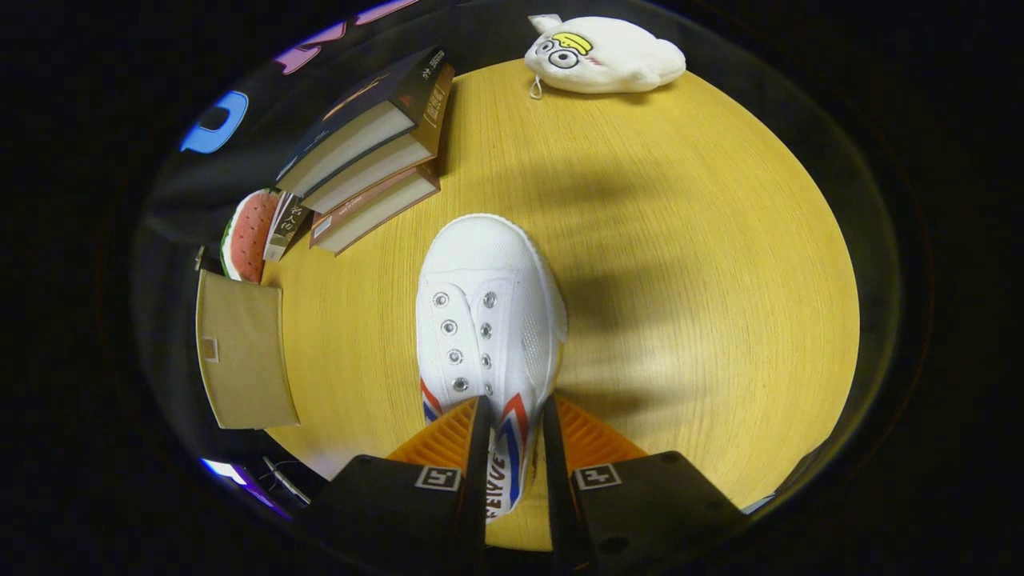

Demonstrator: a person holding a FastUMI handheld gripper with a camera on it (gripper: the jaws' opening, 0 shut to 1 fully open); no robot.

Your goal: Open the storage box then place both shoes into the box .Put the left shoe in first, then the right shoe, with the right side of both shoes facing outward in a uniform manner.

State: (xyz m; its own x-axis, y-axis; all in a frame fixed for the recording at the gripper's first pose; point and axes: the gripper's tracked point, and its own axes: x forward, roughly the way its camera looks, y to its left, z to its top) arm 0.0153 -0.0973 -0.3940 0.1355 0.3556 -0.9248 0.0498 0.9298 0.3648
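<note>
**Jaws clamped on white shoe above bench**

Left: a tan flat box panel (244, 352), a watermelon-slice toy (246, 234), three stacked books (372, 152). Centre: the jaws (513, 448) pinch the side wall of a white canvas lace-less shoe (488, 320) with red-blue stripes, lettering partly readable "FEIYUE". Far right: white plush toy (606, 54) on round yellow wooden bench (704, 280).

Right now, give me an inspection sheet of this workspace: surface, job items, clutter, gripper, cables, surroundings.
Surface: round yellow wood-grain table, shadow across the middle.
Job's things: white shoe with red and blue stripes, toe pointing away, held at its heel end; tan box at the table's edge beside the shoe, open or closed cannot be told.
Clutter: stack of books beyond the box; watermelon-slice item next to it; white plush toy at the far edge.
Gripper: gripper shut on the shoe, both fingers pressing its sides.
Cables: thin wires by the left finger.
Surroundings: black cloth wall.
</note>
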